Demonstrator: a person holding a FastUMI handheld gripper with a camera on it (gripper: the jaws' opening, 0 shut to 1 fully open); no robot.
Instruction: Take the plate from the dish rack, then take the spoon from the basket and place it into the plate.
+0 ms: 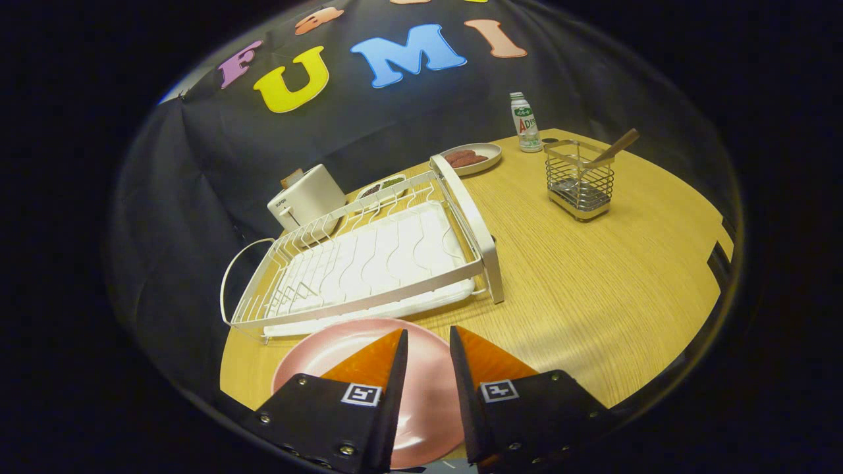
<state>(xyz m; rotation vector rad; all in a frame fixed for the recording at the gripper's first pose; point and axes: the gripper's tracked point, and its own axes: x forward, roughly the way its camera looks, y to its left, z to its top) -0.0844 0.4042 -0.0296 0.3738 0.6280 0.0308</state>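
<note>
Left to right: white toaster [306,195] sits at the table's far left edge against the booth wall, just behind the dish rack [369,263]. Rack is white wire on a white drain tray, no dishes in it. Small divided dish [382,188] with dark and green bits sits behind the rack, between toaster and a shallow plate of reddish-brown sausages [470,158]. Pink plate [428,401] lies flat on the wooden table [593,289], just in front of the rack, right under my fingers. My gripper [427,339] hangs over the plate with fingers parted, a narrow gap between tips, nothing held; plate shows through the gap. Further right, well beyond the fingers: white bottle [525,122] with green label upright near the back edge, then the wire basket [579,179] beside it. Spoon [616,147] stands in the basket, wooden handle leaning out over the right rim.
</note>
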